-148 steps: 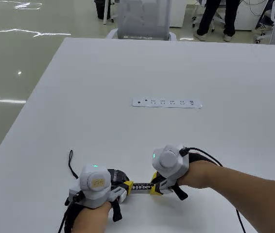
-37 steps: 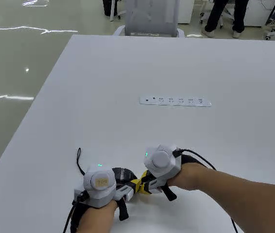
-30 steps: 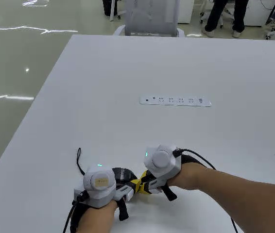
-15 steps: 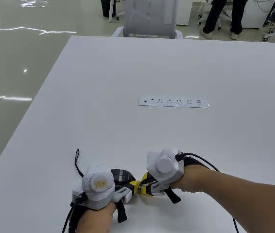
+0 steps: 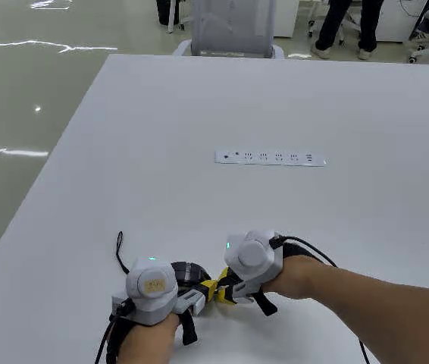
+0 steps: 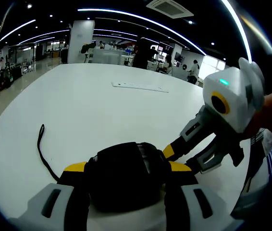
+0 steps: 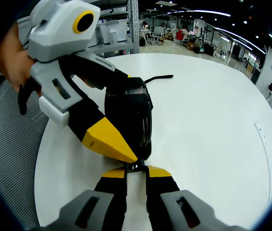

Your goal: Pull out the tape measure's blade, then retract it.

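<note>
A black round tape measure (image 5: 189,274) lies at the table's near edge, its black wrist strap (image 5: 119,250) trailing left. My left gripper (image 6: 126,179) is shut on the tape measure's body (image 6: 126,175), yellow-tipped fingers (image 6: 76,168) on both sides of it. My right gripper (image 7: 136,169) is shut on the small blade hook (image 7: 135,166) right at the case (image 7: 129,118). No blade length shows between hook and case. In the head view the left gripper (image 5: 192,297) and right gripper (image 5: 218,290) meet tip to tip.
A white power strip (image 5: 270,158) lies flat mid-table, well beyond the grippers. The white table (image 5: 161,152) has wide bare room ahead and to both sides. A grey chair (image 5: 233,26) stands at the far edge, with people standing behind it.
Since 4.9 s ago the stretch of blade between the grippers has gone and the right gripper has come left up to the case. Over the last second both stay almost still.
</note>
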`<control>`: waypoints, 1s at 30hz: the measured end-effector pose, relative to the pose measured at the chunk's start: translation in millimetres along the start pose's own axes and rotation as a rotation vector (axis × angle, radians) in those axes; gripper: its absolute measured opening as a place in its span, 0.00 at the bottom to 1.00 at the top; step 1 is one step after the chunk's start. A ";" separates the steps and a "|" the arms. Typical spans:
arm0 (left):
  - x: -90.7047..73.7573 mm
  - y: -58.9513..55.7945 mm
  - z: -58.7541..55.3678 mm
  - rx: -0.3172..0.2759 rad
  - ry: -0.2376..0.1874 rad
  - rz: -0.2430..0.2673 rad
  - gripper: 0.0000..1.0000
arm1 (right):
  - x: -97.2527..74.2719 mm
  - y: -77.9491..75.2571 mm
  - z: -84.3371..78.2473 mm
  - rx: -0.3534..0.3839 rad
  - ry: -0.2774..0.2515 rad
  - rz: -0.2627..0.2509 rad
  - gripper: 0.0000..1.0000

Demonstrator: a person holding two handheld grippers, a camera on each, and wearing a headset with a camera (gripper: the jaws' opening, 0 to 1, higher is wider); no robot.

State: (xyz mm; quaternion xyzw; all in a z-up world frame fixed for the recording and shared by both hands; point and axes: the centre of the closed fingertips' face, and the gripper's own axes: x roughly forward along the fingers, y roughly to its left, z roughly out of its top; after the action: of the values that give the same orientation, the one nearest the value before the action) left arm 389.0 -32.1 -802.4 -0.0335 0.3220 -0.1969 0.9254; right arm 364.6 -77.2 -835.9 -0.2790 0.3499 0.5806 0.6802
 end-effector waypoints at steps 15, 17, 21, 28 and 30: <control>-0.3 -0.4 0.3 -0.006 0.000 -0.002 0.60 | 2.7 0.7 4.1 -0.003 -0.006 0.005 0.14; -0.2 -0.3 0.1 -0.006 0.000 -0.003 0.60 | 2.9 0.7 4.0 -0.003 -0.007 0.005 0.14; -0.2 -0.4 0.1 -0.007 -0.001 -0.003 0.60 | 2.9 1.2 4.4 0.001 -0.004 0.003 0.14; -0.4 -0.7 -0.2 -0.006 0.000 -0.006 0.60 | 3.0 1.6 4.3 0.001 -0.012 -0.002 0.15; -0.2 -0.5 -0.5 -0.007 0.000 -0.004 0.60 | 2.8 1.6 4.0 -0.007 -0.013 -0.009 0.15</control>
State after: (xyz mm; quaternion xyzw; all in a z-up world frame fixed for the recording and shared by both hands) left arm 388.4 -32.4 -802.6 -0.0373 0.3228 -0.1978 0.9248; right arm 363.8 -72.1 -835.6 -0.2793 0.3420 0.5807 0.6839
